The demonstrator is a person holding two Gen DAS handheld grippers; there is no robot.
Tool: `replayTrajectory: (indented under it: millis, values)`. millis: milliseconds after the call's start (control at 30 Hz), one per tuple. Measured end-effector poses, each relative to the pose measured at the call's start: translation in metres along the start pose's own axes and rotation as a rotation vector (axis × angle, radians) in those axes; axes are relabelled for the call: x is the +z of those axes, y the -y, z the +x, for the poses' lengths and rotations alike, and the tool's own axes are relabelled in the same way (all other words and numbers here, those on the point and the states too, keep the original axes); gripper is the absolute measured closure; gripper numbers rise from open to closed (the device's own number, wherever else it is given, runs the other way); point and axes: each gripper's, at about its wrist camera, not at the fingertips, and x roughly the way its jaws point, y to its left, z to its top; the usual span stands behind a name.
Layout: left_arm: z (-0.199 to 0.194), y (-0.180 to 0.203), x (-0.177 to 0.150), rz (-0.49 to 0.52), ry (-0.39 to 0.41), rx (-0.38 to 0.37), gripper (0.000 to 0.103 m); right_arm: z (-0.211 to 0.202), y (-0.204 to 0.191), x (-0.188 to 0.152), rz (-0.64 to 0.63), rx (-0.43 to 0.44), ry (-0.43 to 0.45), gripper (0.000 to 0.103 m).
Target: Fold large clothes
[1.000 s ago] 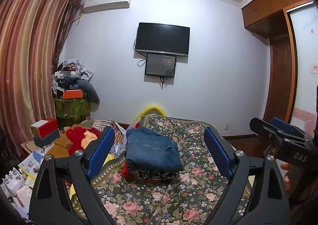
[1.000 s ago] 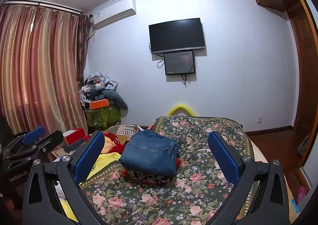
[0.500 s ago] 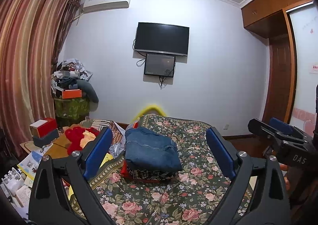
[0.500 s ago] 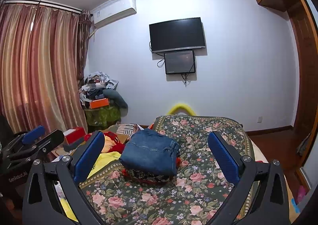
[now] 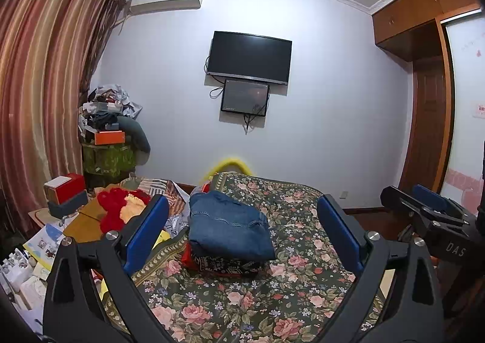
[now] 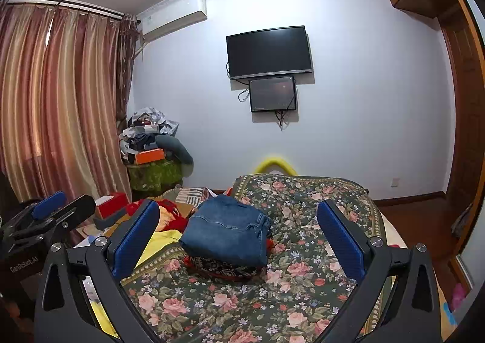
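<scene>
Folded blue jeans (image 5: pixel 229 226) lie on a folded dark patterned garment (image 5: pixel 224 264) on the floral bedspread (image 5: pixel 272 306); they also show in the right wrist view (image 6: pixel 227 229). My left gripper (image 5: pixel 242 218) is open and empty, held above the bed short of the stack. My right gripper (image 6: pixel 238 223) is open and empty, also short of the stack. The right gripper shows at the right edge of the left wrist view (image 5: pixel 424 209); the left gripper shows at the left edge of the right wrist view (image 6: pixel 51 212).
A red and yellow cloth pile (image 5: pixel 121 209) and boxes (image 5: pixel 65 191) sit left of the bed. A cluttered green stand (image 5: pixel 109 155) is by the striped curtain (image 5: pixel 39 85). A TV (image 5: pixel 250 59) hangs on the far wall. A wooden wardrobe (image 5: pixel 430 118) stands at the right.
Both grippers stay open. The left wrist view has shifted very slightly; the jeans and the bed have not moved.
</scene>
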Motion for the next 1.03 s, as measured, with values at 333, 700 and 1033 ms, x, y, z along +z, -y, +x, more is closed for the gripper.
replayTrajectory:
  millis: [333, 700, 1033]
  values:
    - [0.0040, 0.0008, -0.0013, 0.005, -0.016, -0.009, 0.004, 0.0021, 0.0027, 0.0006, -0.003, -0.002, -0.010, 0.000]
    - [0.0074, -0.0022, -0.0019, 0.002, -0.031, -0.024, 0.004, 0.0033, 0.0061, 0.0001, 0.009, -0.010, -0.020, 0.000]
    - [0.0088, -0.0019, -0.0029, 0.014, -0.037, -0.031, 0.004, 0.0047, 0.0087, -0.0005, 0.019, -0.012, -0.030, 0.000]
